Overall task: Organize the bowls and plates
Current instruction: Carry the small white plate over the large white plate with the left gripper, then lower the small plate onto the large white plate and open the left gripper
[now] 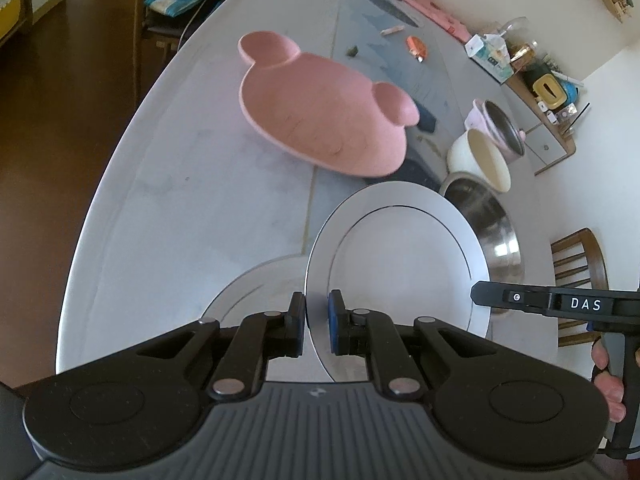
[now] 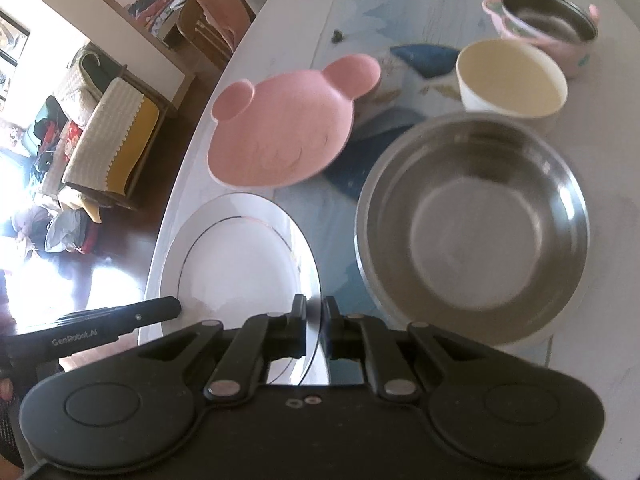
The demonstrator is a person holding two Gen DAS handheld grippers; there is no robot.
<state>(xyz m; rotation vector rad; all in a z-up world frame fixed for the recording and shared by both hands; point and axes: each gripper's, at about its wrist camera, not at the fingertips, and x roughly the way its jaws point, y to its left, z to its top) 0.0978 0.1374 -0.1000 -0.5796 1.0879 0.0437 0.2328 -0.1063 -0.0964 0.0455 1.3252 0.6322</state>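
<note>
Left wrist view
- Left gripper: clamped on the left rim of the white plate; one pad is set on each face of the rim.
- White plate: held tilted above the table, with a thin dark ring seen around its well.
- Second plate: a pale plate is seen flat on the table under the held one, partly hidden by it.
- Pink plate: an animal-face shape with two round ears, placed beyond the white plate, near the table's middle.
- Steel bowl: partly hidden behind the white plate's right rim.
- Cream bowl: set just beyond the steel bowl.
- Pink pot: steel-lined, set just behind the cream bowl.
- Right gripper: seen from the side at the plate's right rim, with a hand on its grip.

Right wrist view
- Right gripper: closed on the white plate's right rim.
- Left gripper: its tip is seen at the plate's opposite rim.
- Steel bowl: seen right of the plate, upright on the table.
- Cream bowl: beyond the steel bowl.
- Pink pot: farther back.
- Pink plate: beyond the white plate.
</note>
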